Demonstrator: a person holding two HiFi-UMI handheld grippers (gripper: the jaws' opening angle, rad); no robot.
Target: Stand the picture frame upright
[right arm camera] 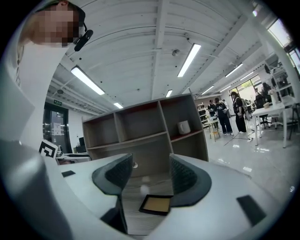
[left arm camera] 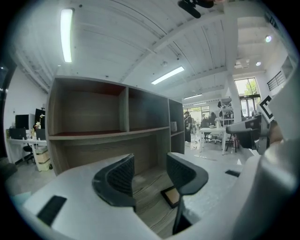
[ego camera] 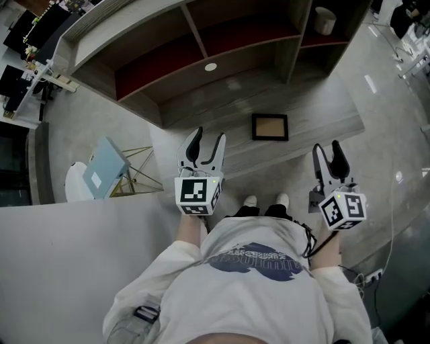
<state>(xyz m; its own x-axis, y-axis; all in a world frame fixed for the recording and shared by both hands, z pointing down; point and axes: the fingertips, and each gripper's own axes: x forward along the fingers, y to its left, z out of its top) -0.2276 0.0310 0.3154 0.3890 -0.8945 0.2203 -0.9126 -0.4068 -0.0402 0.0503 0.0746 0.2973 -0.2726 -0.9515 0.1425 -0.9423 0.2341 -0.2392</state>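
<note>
A small black picture frame (ego camera: 269,126) with a tan face lies flat on the wooden lower shelf (ego camera: 309,111). It also shows low between the jaws as the picture frame (right arm camera: 154,204) in the right gripper view, and as the picture frame (left arm camera: 171,196) in the left gripper view, partly hidden by the right jaw. My left gripper (ego camera: 205,145) hovers open short of the shelf edge, left of the frame. My right gripper (ego camera: 329,153) is open too, nearer me and right of the frame. Neither touches anything.
A wooden shelving unit (ego camera: 201,47) with open compartments rises behind the lower shelf; a white cup (ego camera: 325,20) stands in its right compartment. A blue-topped stool (ego camera: 101,168) stands on the floor at left. The person's shoes (ego camera: 266,200) are just before the shelf edge.
</note>
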